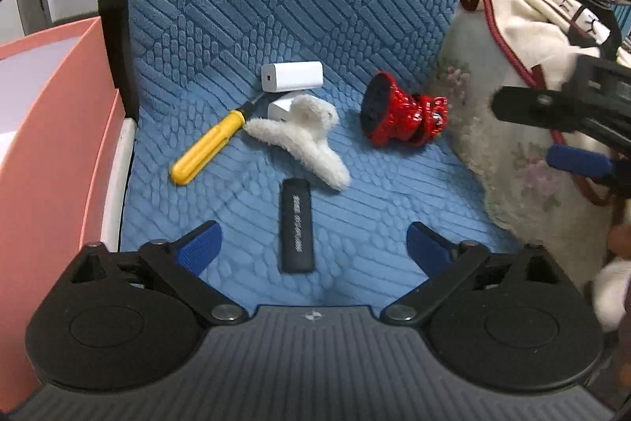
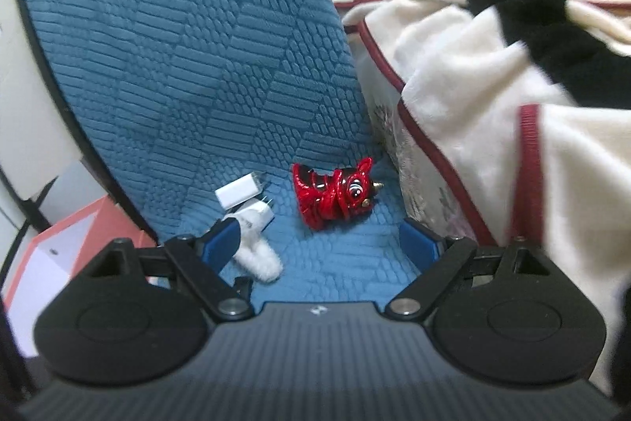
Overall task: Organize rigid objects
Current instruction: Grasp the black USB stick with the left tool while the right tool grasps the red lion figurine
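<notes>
On a blue textured cushion [image 1: 244,6] lie a black stick-shaped device [image 1: 296,225], a yellow-handled screwdriver [image 1: 207,146], a white fluffy hair claw [image 1: 305,139], a white box-shaped charger [image 1: 292,76], a smaller white plug [image 1: 278,107] and a red figurine [image 1: 402,119]. My left gripper [image 1: 313,249] is open and empty, its jaws either side of the black device. My right gripper [image 2: 321,243] is open and empty, just short of the red figurine [image 2: 335,190]. It also shows at the right edge of the left wrist view [image 1: 568,129]. The right wrist view also shows the hair claw [image 2: 258,257] and chargers [image 2: 238,190].
A pink box [image 1: 51,145] stands left of the cushion, also seen in the right wrist view [image 2: 59,247]. A cream blanket with red trim [image 1: 524,38] and a floral pillow [image 1: 524,160] crowd the right side. A black frame [image 1: 112,6] edges the cushion's left.
</notes>
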Motion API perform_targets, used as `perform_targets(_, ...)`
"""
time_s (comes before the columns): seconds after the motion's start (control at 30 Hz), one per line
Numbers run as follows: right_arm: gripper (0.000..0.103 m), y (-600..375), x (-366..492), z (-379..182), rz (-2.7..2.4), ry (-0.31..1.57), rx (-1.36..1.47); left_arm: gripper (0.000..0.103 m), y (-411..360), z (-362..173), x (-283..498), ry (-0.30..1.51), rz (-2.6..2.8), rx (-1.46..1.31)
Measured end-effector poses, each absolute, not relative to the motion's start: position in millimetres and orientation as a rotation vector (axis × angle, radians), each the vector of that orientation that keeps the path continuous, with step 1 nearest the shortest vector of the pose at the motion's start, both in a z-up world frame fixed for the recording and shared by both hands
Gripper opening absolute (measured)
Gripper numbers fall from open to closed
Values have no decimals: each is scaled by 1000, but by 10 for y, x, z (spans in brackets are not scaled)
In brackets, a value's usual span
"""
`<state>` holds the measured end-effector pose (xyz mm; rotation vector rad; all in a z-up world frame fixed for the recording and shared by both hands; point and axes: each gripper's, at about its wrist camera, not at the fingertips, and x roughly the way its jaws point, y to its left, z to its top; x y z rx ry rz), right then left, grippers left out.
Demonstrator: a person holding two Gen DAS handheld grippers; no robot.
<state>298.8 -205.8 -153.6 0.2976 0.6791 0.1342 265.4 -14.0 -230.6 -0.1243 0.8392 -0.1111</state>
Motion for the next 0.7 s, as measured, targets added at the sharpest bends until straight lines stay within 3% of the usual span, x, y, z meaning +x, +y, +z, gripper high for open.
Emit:
perform_targets(0.07, 88, -2060, 3147, -1698, 131, 707, 301, 85, -128, -2371, 2734, 834, -100, -109)
perform_targets(0.43, 88, -2086, 3735, -2202, 130, 787, 394, 54, -22, -2696, 3034, 904, -152, -147)
perform_targets(0.7, 88, -2215, 3960, -2313, 3, 767, 503, 42, -115, -2740, 3053, 878, -163, -80)
